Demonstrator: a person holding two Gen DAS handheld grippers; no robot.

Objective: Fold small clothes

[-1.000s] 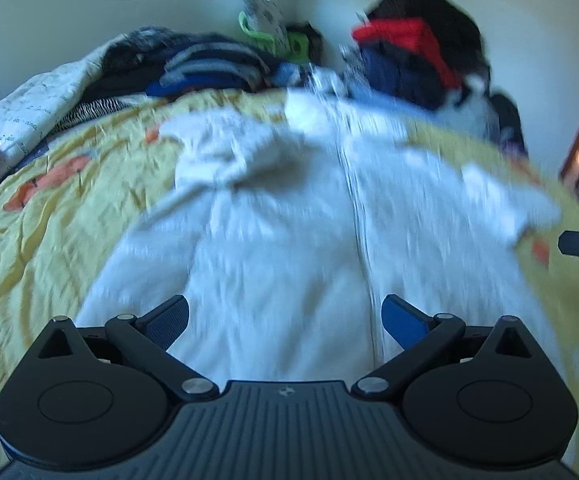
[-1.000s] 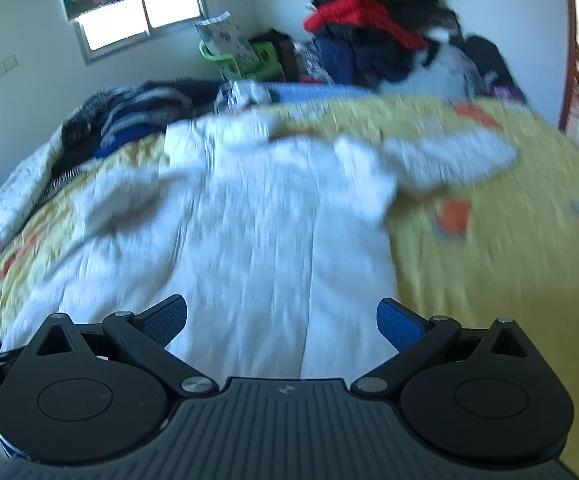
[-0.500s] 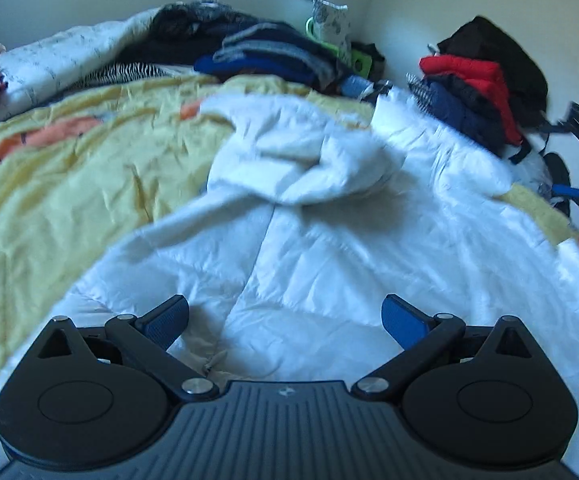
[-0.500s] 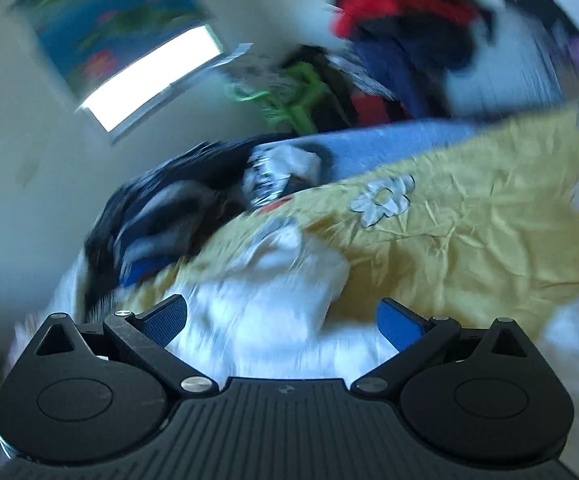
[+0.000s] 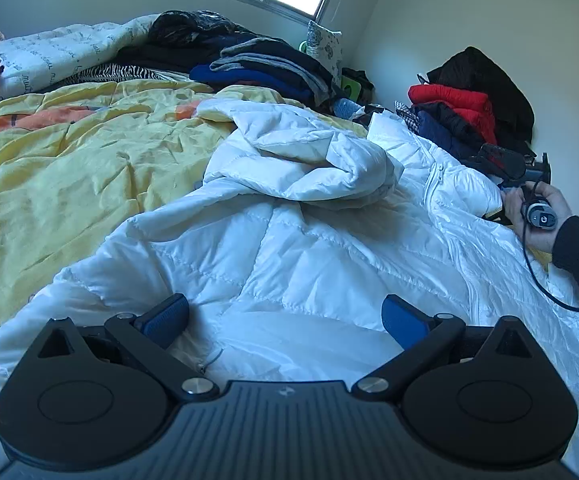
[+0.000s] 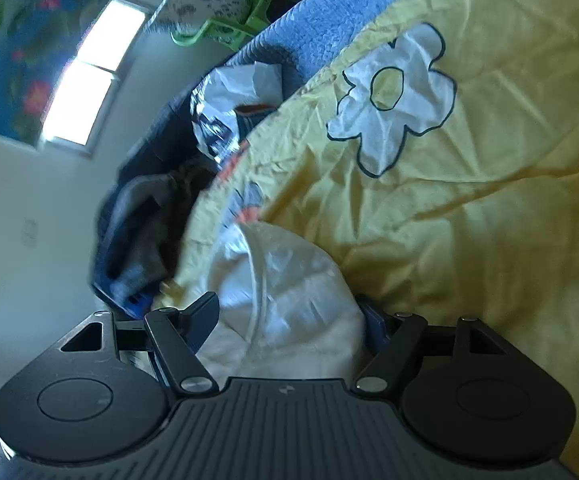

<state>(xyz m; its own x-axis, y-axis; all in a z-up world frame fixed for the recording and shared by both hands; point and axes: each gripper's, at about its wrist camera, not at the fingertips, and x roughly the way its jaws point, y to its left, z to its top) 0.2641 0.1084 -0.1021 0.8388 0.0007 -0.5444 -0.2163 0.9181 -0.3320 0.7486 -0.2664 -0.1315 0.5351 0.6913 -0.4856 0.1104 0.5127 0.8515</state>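
Observation:
A white quilted jacket point(image 5: 329, 240) lies spread on the yellow bedspread point(image 5: 69, 168), zip up, with one sleeve folded over its chest. My left gripper point(image 5: 285, 316) is open and empty, low over the jacket's lower part. My right gripper point(image 6: 289, 320) is tilted and closed around a bunched white part of the jacket point(image 6: 289, 292) near its far edge; it also shows in the left wrist view point(image 5: 521, 168), held by a hand at the jacket's right side.
Stacked dark clothes point(image 5: 257, 68) lie at the head of the bed. A pile with a red jacket point(image 5: 457, 100) stands by the right wall. A white printed quilt point(image 5: 57, 52) lies at the far left. A green stool point(image 6: 233, 24) stands beyond the bed.
My right gripper has moved to the jacket's far right edge, tilted, and closed on the white fabric. My left gripper has dropped lower over the jacket and stays open.

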